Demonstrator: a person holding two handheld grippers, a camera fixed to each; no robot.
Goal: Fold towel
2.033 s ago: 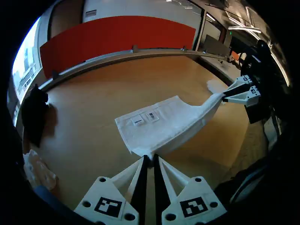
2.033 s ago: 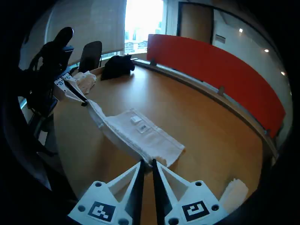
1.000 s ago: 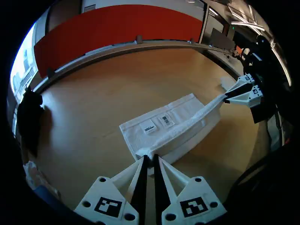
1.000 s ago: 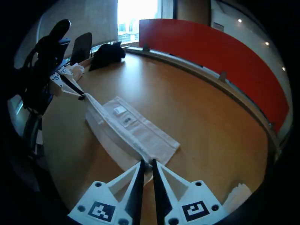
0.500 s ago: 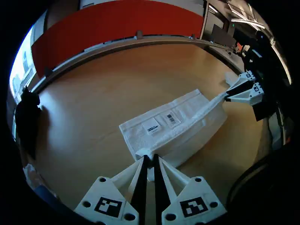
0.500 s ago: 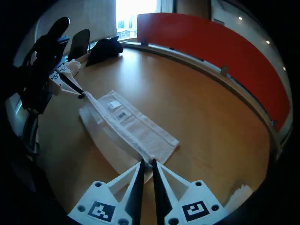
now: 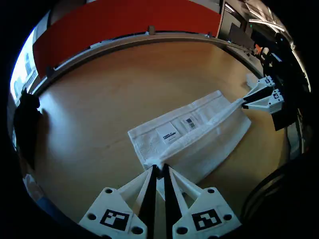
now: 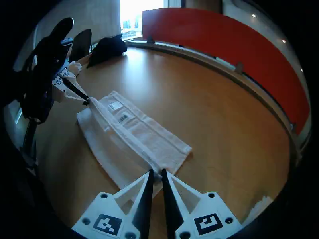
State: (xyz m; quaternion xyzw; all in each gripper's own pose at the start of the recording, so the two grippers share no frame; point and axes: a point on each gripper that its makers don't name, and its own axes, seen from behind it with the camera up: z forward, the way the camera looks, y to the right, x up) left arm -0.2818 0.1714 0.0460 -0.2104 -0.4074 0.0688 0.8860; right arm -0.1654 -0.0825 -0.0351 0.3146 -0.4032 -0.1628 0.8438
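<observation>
A white towel (image 7: 187, 131) lies on the wooden table (image 7: 119, 87), partly doubled over, with two labels (image 7: 167, 133) on its upper face. My left gripper (image 7: 159, 167) is shut on the towel's near corner. My right gripper (image 7: 244, 102), held by a dark-sleeved hand, pinches the far corner and keeps that long edge lifted and taut. In the right gripper view the same towel (image 8: 131, 135) runs from my right gripper (image 8: 156, 173), shut on its corner, to the left gripper (image 8: 85, 100) at the other end. The layer under the raised edge spreads onto the table.
A red panel (image 7: 119, 20) and a rail run along the table's far edge. A black bag (image 8: 105, 46) sits by the window near a chair (image 8: 81, 44). White cloth (image 7: 252, 79) lies beyond the right gripper. Bare wood (image 8: 223, 119) stretches beyond the towel.
Both grippers have kept hold of the towel's edge and carried it across and lower. The hanging layer has spread wider onto the table.
</observation>
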